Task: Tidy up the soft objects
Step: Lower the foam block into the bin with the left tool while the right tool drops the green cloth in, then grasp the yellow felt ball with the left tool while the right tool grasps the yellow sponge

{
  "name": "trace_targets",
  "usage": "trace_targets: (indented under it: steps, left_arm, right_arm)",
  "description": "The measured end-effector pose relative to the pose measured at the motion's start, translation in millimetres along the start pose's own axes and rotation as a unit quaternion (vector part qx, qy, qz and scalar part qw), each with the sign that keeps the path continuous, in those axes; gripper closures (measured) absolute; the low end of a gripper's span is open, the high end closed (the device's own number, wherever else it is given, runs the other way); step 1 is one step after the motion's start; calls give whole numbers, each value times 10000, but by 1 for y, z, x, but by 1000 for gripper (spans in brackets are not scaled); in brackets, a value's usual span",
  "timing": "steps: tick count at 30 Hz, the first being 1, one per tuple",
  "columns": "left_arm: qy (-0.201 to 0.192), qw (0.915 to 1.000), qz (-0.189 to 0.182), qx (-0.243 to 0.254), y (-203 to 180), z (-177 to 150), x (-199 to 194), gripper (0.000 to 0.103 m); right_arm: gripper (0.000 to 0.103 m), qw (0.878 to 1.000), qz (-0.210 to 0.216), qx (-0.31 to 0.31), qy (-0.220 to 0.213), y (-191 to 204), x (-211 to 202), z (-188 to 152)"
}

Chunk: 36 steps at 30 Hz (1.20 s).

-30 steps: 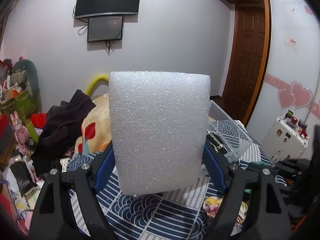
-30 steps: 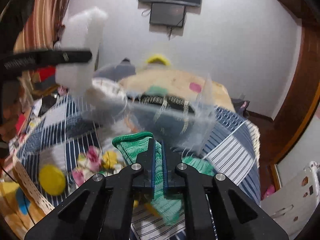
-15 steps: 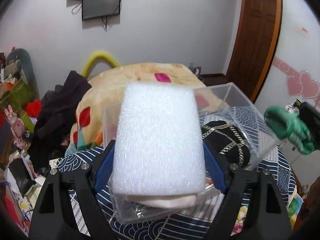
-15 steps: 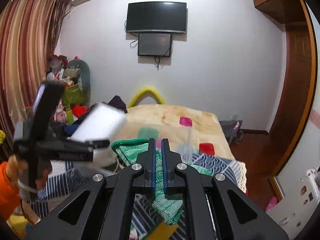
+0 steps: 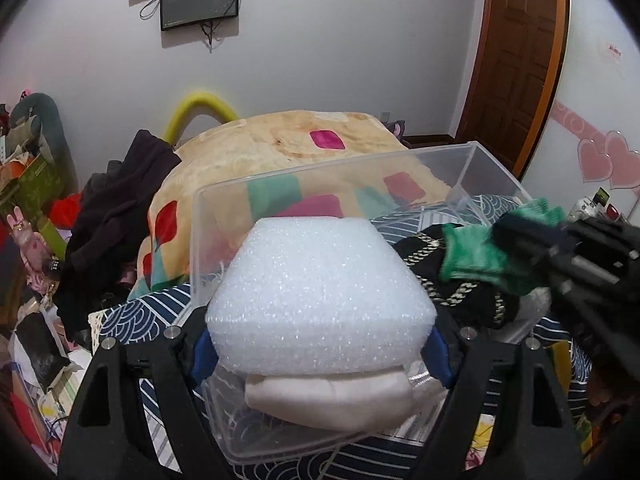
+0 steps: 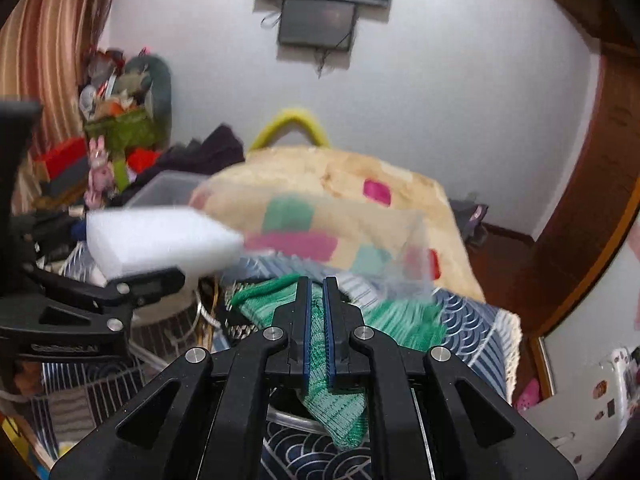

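Note:
My left gripper is shut on a white foam block and holds it flat over the near left end of a clear plastic bin, just above a folded white cloth in the bin. A black garment with gold chain trim lies in the bin's right part. My right gripper is shut on a green knitted cloth and hovers over the bin's right side; it shows in the left wrist view too. The foam block also shows in the right wrist view.
The bin stands on a blue patterned cloth. Behind it lies a cream blanket with coloured patches. Dark clothes and cluttered shelves are at the left. A wooden door is at the right.
My left gripper has tilted the foam block from upright to flat and lowered it over the bin. My right gripper has carried the green cloth in over the bin's right side.

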<state>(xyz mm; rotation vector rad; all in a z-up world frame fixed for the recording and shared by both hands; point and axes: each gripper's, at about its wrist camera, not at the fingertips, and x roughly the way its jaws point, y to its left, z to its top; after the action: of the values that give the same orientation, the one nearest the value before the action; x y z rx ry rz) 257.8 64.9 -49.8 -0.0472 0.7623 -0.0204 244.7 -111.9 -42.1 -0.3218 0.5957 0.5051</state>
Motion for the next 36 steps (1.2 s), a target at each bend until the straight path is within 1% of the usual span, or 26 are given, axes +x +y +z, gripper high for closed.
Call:
trace_targets:
  steps: [2,5,6,8,10,11,13,15,17,19,22,26,28,31,36]
  left_arm:
    - [8,10000,-39,-8,-2,-1,-1,20]
    - [17,10000,-76,-26,-3,-3,-3,17]
    - [12,10000,-85,-18,-3,-4,-5,16]
    - [-33,10000,-51,26,-5,-5,-10,14]
    - [-126,9999,17,80,-7,-7,-18,11]
    - [-193,9998,38,89,-8,-8,-23,10]
    - [-296,9995,45,69,-7,-9,-33,8]
    - [-397,9992,22,27,-7,-10,-43,6]
    - [-512,9987,1,-20,-7,-11,-55,3]
    - [-699,9975,46,-44,-7,-14,-71,1]
    - [-954,9954,83,-22,-8,-20,-93,0]
    - [-1115,9937,81,-59,-10,-34,-112,0]
    - [-1114,9937,62,-108,-9,-42,-117,0]
    - [-1067,9941,39,-173,-10,-57,-120,0]
    - [-899,9956,74,-271,-11,-86,-116,0]
  right_arm:
    - [98,9999,-9,-93,131,4,2,-4]
    - [97,9998,17,-103,174,2,-2,-7]
    - [95,9998,55,-68,161,1,-7,-8]
    - [89,9998,124,2,141,-4,-9,-6]
    - [79,9999,141,50,16,-9,-21,-7]
    - [77,9999,143,66,-42,-10,-23,-7]
    - [65,9996,138,83,-226,-11,-35,-7]
    - [59,9991,145,107,-379,-10,-42,-5]
    - [54,9982,178,147,-553,-10,-55,-4]
    - [46,9971,202,196,-709,-12,-67,-5]
    - [42,9953,202,250,-913,-14,-85,-9]
    - [36,9939,105,270,-1067,-11,-98,-16]
    - [34,9934,35,298,-1109,-12,-103,-23]
    - [34,9936,-46,308,-1088,-10,-105,-32]
    - [34,9954,-180,339,-875,-6,-96,-53]
